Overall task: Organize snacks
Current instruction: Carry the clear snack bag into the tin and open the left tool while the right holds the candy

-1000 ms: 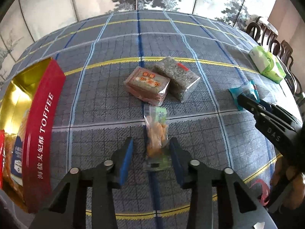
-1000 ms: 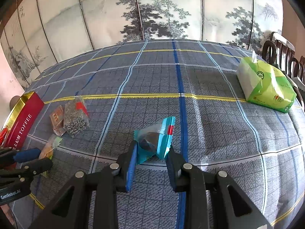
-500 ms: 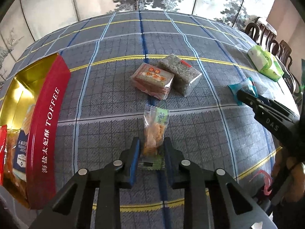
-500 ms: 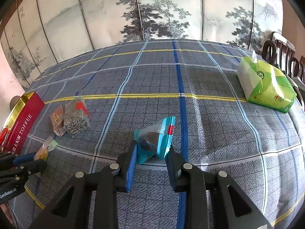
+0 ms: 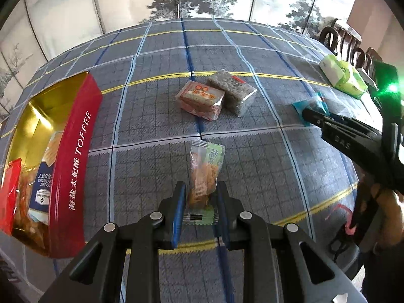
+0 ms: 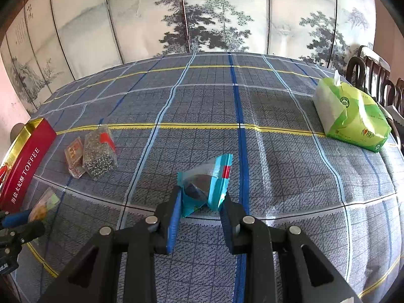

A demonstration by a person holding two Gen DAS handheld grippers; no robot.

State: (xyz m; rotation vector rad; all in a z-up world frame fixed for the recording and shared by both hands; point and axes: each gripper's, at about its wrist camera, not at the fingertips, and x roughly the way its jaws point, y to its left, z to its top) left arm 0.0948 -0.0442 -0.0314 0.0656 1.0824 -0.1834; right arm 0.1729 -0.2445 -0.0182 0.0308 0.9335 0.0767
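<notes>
Orange crisps fill the clear snack packet (image 5: 205, 174) with its green-printed top, long axis running straight away from the left tongs (image 5: 199, 202) clenched on its near end above the table (image 5: 252, 156), while the right tongs (image 6: 200, 205) grip a teal packet (image 6: 207, 184).

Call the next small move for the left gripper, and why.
Probably carry the orange snack over to the open toffee tin. The left gripper is shut on its lower end, and the tin at left already holds packets.
</notes>
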